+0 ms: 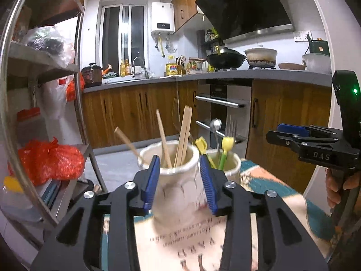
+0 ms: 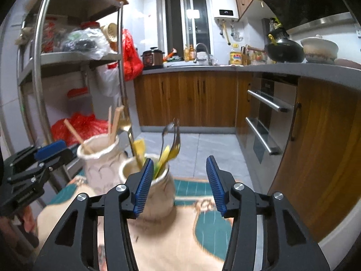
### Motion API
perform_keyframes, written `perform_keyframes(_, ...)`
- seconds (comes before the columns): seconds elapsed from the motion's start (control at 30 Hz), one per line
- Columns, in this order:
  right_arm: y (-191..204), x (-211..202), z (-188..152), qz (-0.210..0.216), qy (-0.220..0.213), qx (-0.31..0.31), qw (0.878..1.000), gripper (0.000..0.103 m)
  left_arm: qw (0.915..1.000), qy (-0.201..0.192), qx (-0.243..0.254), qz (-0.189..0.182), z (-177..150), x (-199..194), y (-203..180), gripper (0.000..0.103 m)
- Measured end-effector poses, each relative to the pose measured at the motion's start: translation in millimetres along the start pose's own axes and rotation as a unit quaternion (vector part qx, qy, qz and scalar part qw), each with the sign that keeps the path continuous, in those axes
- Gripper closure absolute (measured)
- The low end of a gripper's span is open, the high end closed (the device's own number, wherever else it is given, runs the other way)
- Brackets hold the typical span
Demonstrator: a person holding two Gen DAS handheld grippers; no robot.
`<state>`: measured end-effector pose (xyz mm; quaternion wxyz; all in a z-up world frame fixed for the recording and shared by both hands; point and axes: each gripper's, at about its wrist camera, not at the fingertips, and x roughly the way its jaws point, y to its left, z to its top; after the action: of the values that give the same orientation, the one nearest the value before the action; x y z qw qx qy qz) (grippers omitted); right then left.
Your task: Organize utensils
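A tall cream jar [image 1: 178,180] holds several wooden chopsticks [image 1: 183,135]. My left gripper [image 1: 180,176] is open, its blue pads on either side of this jar's neck. A shorter cream jar [image 2: 155,194] beside it holds yellow-green utensils [image 2: 162,158], a metal spoon [image 2: 167,131] and forks [image 2: 176,140]. My right gripper [image 2: 179,180] is open and empty, its left pad in front of the short jar's rim. The tall jar [image 2: 101,162] and the left gripper [image 2: 42,158] show at the left of the right wrist view. The right gripper [image 1: 300,137] shows at the right of the left wrist view.
Both jars stand on a table with a beige and teal patterned cloth [image 2: 198,232]. A metal shelf rack [image 2: 40,72] with bags and a red bag [image 1: 47,160] stands close on the left. Wooden cabinets and an oven [image 2: 266,122] lie ahead across the tiled floor.
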<state>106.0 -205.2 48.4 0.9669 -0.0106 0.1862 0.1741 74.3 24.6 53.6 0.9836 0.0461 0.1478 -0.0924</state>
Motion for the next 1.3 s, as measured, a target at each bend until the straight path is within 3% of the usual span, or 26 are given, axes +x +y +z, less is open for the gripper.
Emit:
perform_keyframes(0.17, 1.6, -9.4, -23.8, 0.012, 0.003, 0.005, 1.000, 0.024, 0.9998, 0.006, -0.017, 0.013, -23.0, -13.6, 5.4, 0.035)
perform_keyframes(0.43, 6.7, -16.5, -50.1, 0.004, -0.006, -0.018, 1.000, 0.013, 0.9995, 0.011, -0.018, 0.023, -42.1, -18.6, 5.0, 0.007)
perform_keyframes(0.77, 19.9, -29.9, -58.8, 0.005, -0.045, -0.057, 0.997, 0.007, 0.9991, 0.005, -0.037, 0.020, -43.9, -24.1, 10.6, 0.006)
perform_keyframes(1.3, 16.5, -33.1, -57.4, 0.002, -0.051, -0.039, 0.998, 0.005, 0.9989, -0.002, -0.040, 0.025, -44.4, -26.3, 11.6, 0.006)
